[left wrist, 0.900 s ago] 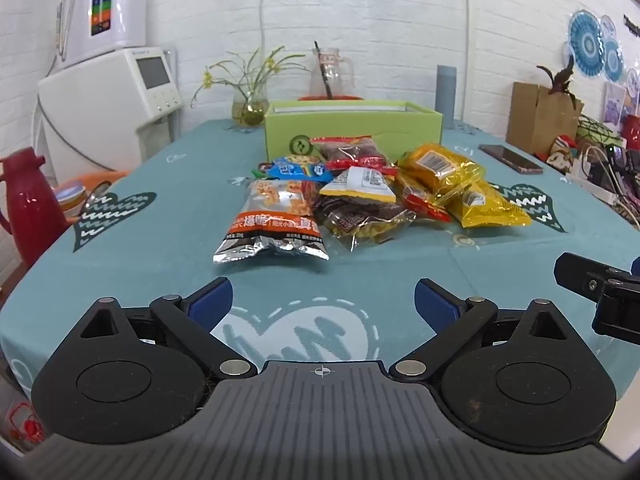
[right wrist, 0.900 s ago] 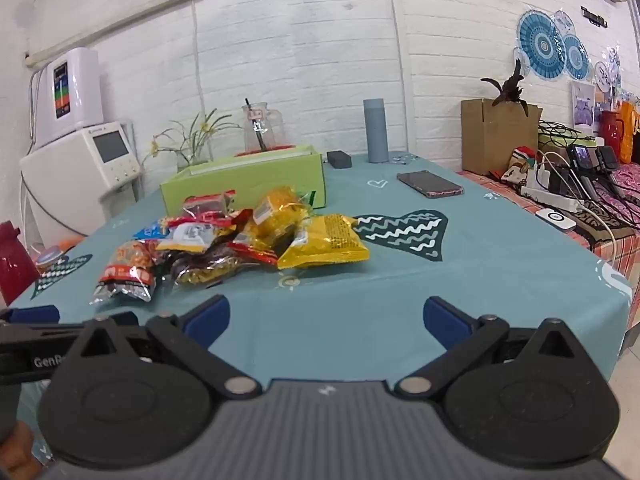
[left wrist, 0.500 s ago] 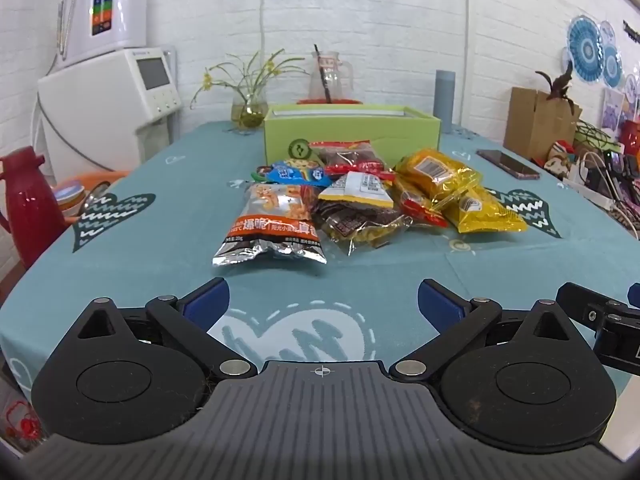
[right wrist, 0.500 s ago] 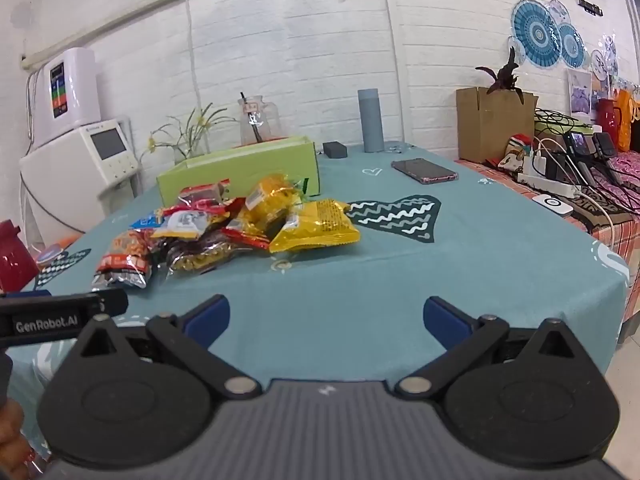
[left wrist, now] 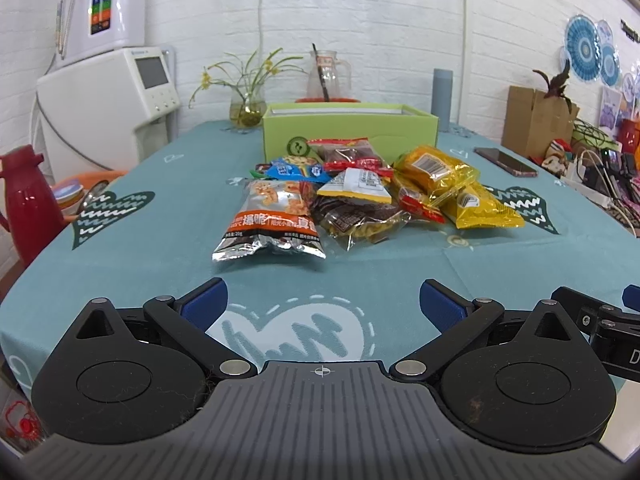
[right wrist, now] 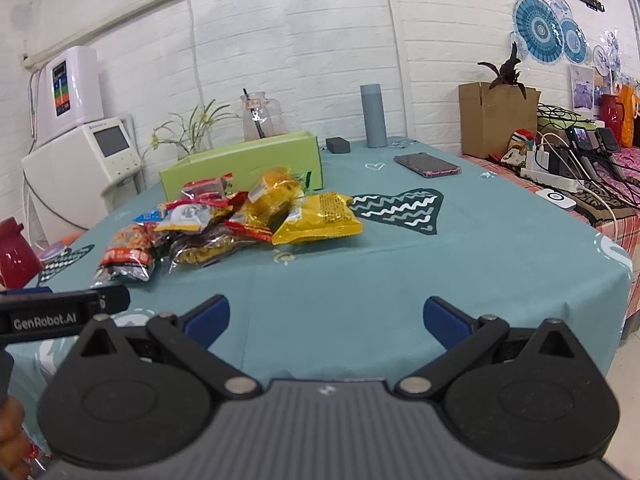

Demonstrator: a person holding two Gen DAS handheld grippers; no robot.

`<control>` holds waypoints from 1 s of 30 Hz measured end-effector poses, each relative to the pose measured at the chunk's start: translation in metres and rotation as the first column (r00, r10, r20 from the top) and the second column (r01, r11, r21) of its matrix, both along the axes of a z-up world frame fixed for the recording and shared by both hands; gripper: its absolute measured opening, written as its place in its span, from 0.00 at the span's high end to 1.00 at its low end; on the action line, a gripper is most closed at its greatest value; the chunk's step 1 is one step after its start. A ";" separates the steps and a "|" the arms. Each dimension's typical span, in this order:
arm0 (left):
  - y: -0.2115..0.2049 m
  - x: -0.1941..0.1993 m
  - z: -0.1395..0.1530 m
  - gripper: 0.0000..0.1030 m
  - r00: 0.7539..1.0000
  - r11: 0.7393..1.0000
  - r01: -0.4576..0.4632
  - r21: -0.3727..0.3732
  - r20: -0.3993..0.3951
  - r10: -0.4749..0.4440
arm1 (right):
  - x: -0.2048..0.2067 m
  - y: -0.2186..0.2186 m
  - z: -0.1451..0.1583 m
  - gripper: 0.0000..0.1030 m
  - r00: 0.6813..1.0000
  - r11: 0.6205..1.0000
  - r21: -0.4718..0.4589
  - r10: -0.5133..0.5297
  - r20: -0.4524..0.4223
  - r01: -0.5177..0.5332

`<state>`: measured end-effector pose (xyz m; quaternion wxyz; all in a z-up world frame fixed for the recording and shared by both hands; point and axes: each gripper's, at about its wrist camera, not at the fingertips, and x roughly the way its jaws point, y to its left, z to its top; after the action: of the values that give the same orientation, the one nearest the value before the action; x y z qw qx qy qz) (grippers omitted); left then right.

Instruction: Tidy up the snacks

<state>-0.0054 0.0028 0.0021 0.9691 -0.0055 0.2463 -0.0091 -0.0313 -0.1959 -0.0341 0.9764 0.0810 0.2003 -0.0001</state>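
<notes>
Several crinkly foil and plastic snack packets (left wrist: 352,196) lie heaped mid-table on the teal heart-print tablecloth (left wrist: 520,264), just in front of the open lime-green cardboard box (left wrist: 348,128), the rearmost ones look to touch its front wall. Nearest pkt is the silver-and-orange foil bag (left wrist: 272,220), w/ a clear bag of brown sweets (left wrist: 360,220) beside it and two yellow foil bags (left wrist: 460,188) on the far right of the heap. Vs approx. a sec ago the pile itself hasn't shifted at all; only the views have: the left cam sees the snacks slightly lower and a touch nearer, and the right gripper's tip has sunk to the lower right edge of that view, so both tools seem to be settling in at the near edge of the table. For the task that means nothing sorted yet, prob. still the approach, w/ the box likely the destination. Left gripper (left wrist: 322,304): blue-padded jaws spread fully wide, nothing between them, touching nothing, over bare cloth well short of the silver bag. Right gripper (right wrist: 326,318): same, jaws wide apart, empty, no contact, w/ the heap ahead and off to its left. Beyond: a dark phone (right wrist: 426,164), grey cylinder flask (right wrist: 372,116) and glass jug (left wrist: 326,76) stand apart from the snacks.
</notes>
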 end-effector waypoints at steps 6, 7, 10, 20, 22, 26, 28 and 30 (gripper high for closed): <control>0.002 -0.001 0.000 0.10 1.000 1.000 0.003 -0.010 -0.004 -0.003 | 0.000 0.001 0.000 0.01 1.000 1.000 0.002 0.003 -0.003 -0.003; 0.002 -0.001 0.000 0.10 1.000 1.000 0.003 -0.009 -0.003 -0.003 | 0.000 0.001 -0.001 0.01 1.000 1.000 0.001 0.004 -0.004 -0.004; 0.002 -0.001 -0.001 0.10 1.000 1.000 0.003 -0.009 -0.004 -0.003 | 0.000 0.002 -0.001 0.01 1.000 1.000 0.002 0.006 -0.005 -0.006; 0.003 -0.002 -0.002 0.10 1.000 1.000 0.005 -0.015 -0.009 -0.005 | 0.001 0.003 -0.002 0.01 1.000 1.000 0.001 0.007 -0.008 -0.007; 0.004 -0.002 -0.002 0.10 1.000 1.000 0.003 -0.019 -0.009 -0.004 | 0.001 0.003 -0.003 0.01 1.000 1.000 0.001 0.008 -0.007 -0.008; 0.004 -0.001 -0.002 0.10 1.000 1.000 0.002 -0.019 -0.010 -0.003 | 0.002 0.004 -0.004 0.01 1.000 1.000 -0.001 0.010 -0.011 -0.010; 0.004 -0.001 -0.002 0.10 1.000 1.000 0.004 -0.019 -0.012 -0.004 | 0.002 0.005 -0.004 0.01 1.000 1.000 0.000 0.013 -0.013 -0.013; 0.004 -0.001 -0.002 0.10 1.000 1.000 0.004 -0.018 -0.012 -0.004 | 0.002 0.006 -0.004 0.01 1.000 1.000 -0.001 0.014 -0.013 -0.014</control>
<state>-0.0068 0.0072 0.0000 0.9675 -0.0139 0.2521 -0.0133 -0.0293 -0.1903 -0.0381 0.9751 0.0792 0.2070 0.0060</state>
